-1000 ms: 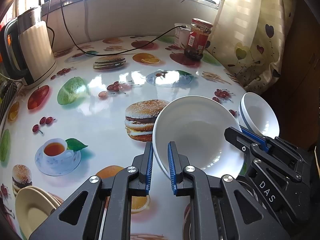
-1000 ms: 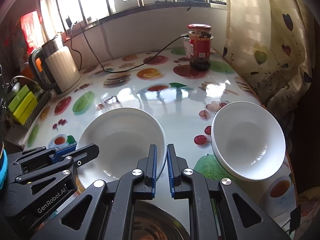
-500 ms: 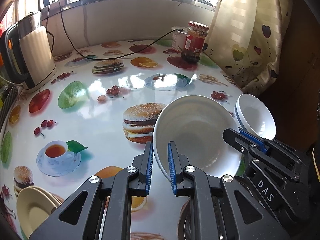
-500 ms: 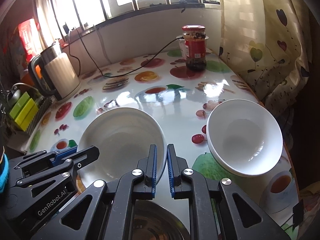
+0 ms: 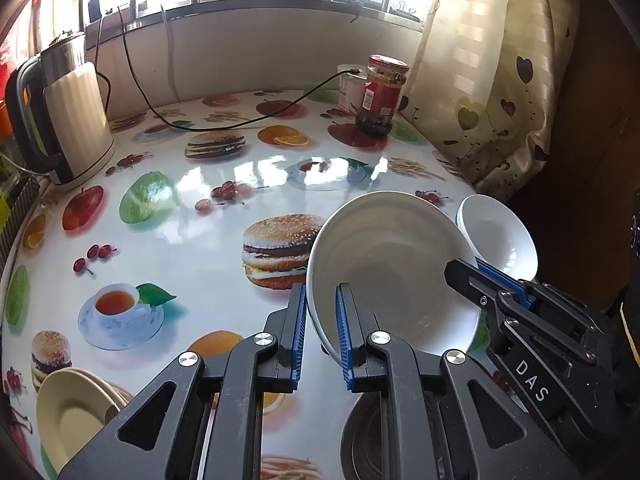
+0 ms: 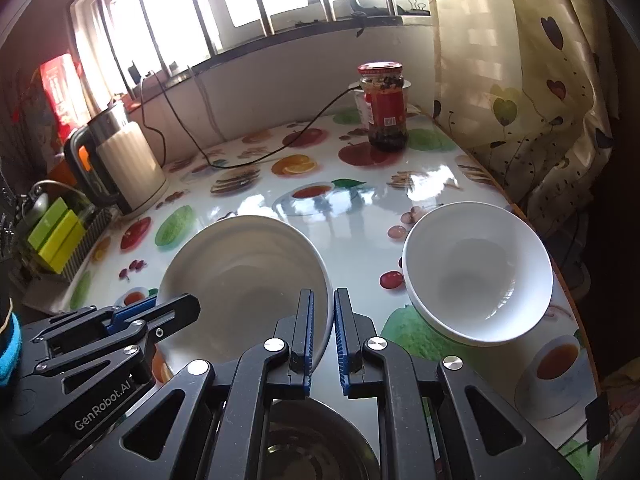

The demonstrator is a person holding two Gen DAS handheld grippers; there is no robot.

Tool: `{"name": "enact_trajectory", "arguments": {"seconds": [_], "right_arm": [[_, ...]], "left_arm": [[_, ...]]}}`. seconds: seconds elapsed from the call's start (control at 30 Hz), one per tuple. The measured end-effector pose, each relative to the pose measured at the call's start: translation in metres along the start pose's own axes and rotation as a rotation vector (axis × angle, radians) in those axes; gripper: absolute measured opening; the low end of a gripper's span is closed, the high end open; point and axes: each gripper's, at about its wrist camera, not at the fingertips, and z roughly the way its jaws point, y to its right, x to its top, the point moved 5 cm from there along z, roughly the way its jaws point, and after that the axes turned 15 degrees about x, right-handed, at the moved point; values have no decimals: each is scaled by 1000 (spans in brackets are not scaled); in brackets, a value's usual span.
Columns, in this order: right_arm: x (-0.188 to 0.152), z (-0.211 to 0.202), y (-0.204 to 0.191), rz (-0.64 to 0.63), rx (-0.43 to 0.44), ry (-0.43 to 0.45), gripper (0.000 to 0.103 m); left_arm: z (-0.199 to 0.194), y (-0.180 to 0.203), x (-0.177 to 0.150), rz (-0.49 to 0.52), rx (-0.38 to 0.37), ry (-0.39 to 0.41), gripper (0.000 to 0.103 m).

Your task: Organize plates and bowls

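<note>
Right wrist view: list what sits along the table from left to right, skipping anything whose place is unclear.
Green sponges in a rack → electric kettle → white bowl held by both grippers → red-lidded jar → second white bowl → heart-print curtain.

Your open run: bare tabletop (image 5: 192, 256) at 10–12 o'clock. Blocked: kettle (image 5: 76, 120) 10 o'clock, jar (image 5: 382, 96) 1 o'clock, second bowl (image 6: 478, 272) 2 o'clock.

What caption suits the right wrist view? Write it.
Both grippers clamp one white bowl's rim beside a second bowl.
</note>
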Motion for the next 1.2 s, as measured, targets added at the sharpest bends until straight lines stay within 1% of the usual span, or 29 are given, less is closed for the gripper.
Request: {"name": "enact_trajectory", "arguments": {"seconds": [0.43, 0.63, 0.93, 1.2], "right_arm": [[-1, -30, -5, -2, -4, 42, 11], [-4, -47, -12, -7, -12, 60, 11], [-25, -70, -19, 1, -28, 62, 11], [-50, -83, -21, 22, -35, 52, 11]], "left_arm": [[-28, 6, -2, 8, -20, 41, 16], [-44, 8, -8, 12, -40, 52, 16], [-60, 13, -29, 30, -57, 48, 16], [-63, 17, -51, 41, -73, 8, 16]]}}
